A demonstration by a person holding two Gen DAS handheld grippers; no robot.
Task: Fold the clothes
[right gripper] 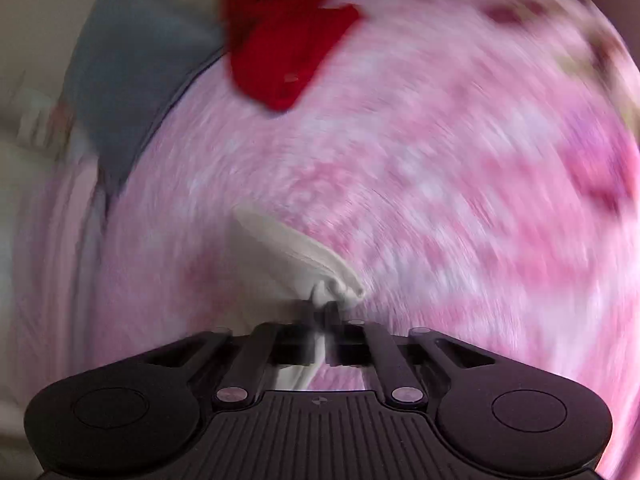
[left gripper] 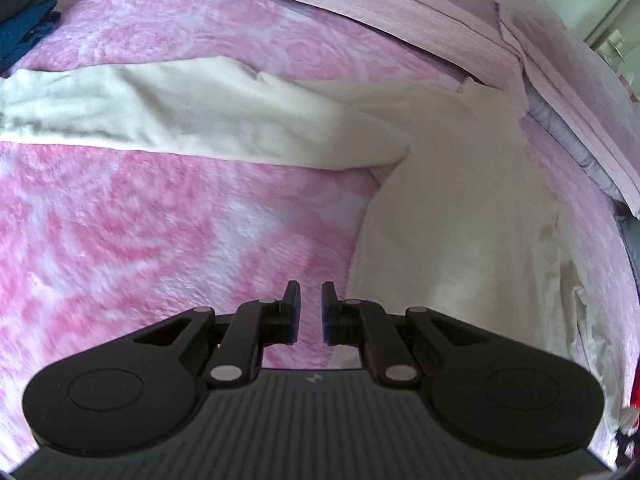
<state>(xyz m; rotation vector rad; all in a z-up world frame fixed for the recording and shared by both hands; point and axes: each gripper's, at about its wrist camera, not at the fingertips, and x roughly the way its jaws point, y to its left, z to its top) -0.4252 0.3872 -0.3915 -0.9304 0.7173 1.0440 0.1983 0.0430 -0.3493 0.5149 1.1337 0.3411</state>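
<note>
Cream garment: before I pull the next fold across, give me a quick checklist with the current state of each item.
1. Right gripper has cloth: ok. Its jaws are shut on a bunched corner of the cream garment.
2. Left gripper free to take a second hold: ok. Jaws slightly apart, nothing between them, over the pink blanket.
3. Garment lying flat: not ok. In the left view its sleeve shows creases and the body edge is rumpled.
4. Right view sharp enough to judge grip depth: not ok, heavy motion blur.
5. Fold path clear on the right: cannot tell. A red cloth lies ahead on the blanket.
</note>
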